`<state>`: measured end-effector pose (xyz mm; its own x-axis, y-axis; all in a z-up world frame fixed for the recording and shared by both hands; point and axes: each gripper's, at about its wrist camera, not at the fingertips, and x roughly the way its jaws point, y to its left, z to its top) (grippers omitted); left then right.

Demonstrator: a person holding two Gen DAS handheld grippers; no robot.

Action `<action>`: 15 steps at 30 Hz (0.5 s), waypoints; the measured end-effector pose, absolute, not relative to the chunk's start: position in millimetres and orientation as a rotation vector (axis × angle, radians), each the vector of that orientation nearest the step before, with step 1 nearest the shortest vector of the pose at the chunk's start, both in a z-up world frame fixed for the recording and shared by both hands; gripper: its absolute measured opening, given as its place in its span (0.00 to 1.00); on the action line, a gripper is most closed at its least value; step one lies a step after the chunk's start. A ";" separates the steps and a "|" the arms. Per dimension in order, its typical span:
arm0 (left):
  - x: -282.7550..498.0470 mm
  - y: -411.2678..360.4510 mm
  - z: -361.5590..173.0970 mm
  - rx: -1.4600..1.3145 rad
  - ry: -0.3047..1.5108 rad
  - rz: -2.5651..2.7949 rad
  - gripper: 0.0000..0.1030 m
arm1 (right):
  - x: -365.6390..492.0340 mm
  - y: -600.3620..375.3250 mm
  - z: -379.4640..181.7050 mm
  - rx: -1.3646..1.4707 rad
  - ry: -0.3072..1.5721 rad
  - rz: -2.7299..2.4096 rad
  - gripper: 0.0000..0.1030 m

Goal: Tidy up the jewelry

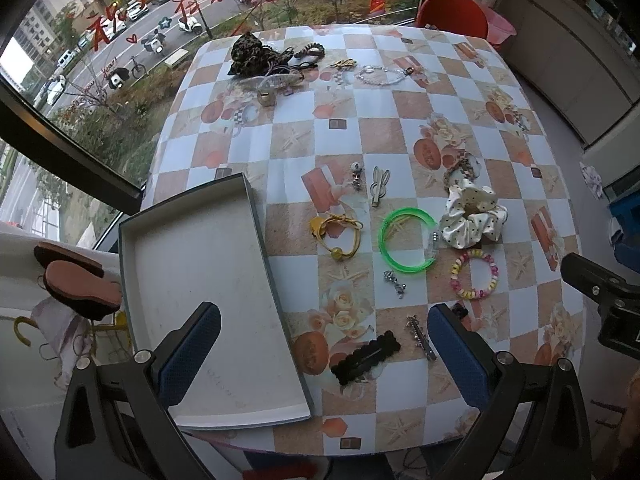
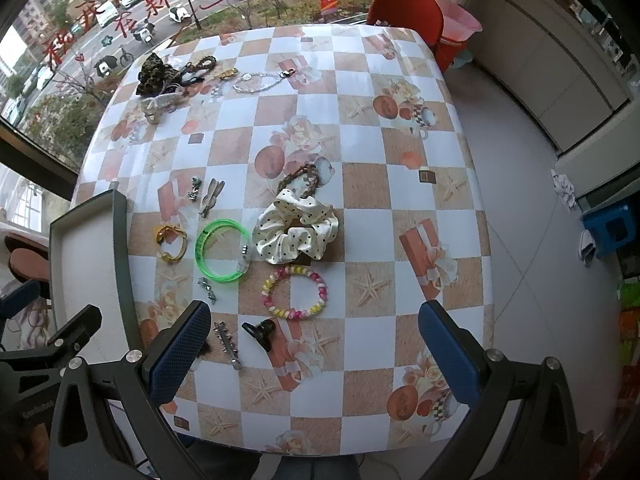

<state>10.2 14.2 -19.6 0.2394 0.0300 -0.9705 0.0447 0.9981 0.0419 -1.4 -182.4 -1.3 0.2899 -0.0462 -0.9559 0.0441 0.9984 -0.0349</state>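
Observation:
An empty grey box tray (image 1: 224, 208) sits at the table's near left; it also shows in the right wrist view (image 2: 120, 240). Jewelry lies to its right: a green bangle (image 1: 406, 240) (image 2: 220, 254), a yellow hair tie (image 1: 338, 236) (image 2: 172, 242), a white dotted scrunchie (image 1: 472, 218) (image 2: 298, 228), a pastel bead bracelet (image 1: 474, 274) (image 2: 294, 292), a black hair clip (image 1: 366, 356), a silver clip (image 1: 420, 336) (image 2: 228, 342) and a black claw clip (image 2: 260, 332). My left gripper (image 1: 324, 356) is open above the tray's right edge. My right gripper (image 2: 316, 352) is open above the near table.
More hair ties and a clear bead bracelet (image 1: 380, 74) lie at the table's far end by a leopard scrunchie (image 1: 250, 56). A red chair (image 1: 454, 14) stands beyond the table. A window runs along the left. The floor lies to the right.

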 end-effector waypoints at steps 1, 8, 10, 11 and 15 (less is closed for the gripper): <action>11.1 14.8 -21.1 0.065 1.331 -0.009 1.00 | -1.1 -183.1 -2.4 0.000 1.280 -0.061 1.00; 14.1 14.9 -30.3 0.065 1.337 -0.018 1.00 | -1.2 -185.3 -10.0 0.010 1.303 -0.060 1.00; 15.0 14.2 -34.1 0.067 1.340 -0.021 1.00 | 1.7 -187.2 -13.3 0.015 1.315 -0.057 1.00; 15.9 13.7 -36.1 0.068 1.342 -0.023 1.00 | 2.5 -187.7 -14.4 0.016 1.318 -0.057 1.00; 20.2 12.7 -44.1 0.068 1.342 -0.030 1.00 | 4.9 -189.4 -21.6 0.020 1.337 -0.057 1.00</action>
<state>20.2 12.7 -44.1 0.2265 0.0177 -0.9738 0.0604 0.9977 0.0322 4.9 -189.4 -21.6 0.2309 -0.0297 -0.9725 0.0529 0.9984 -0.0179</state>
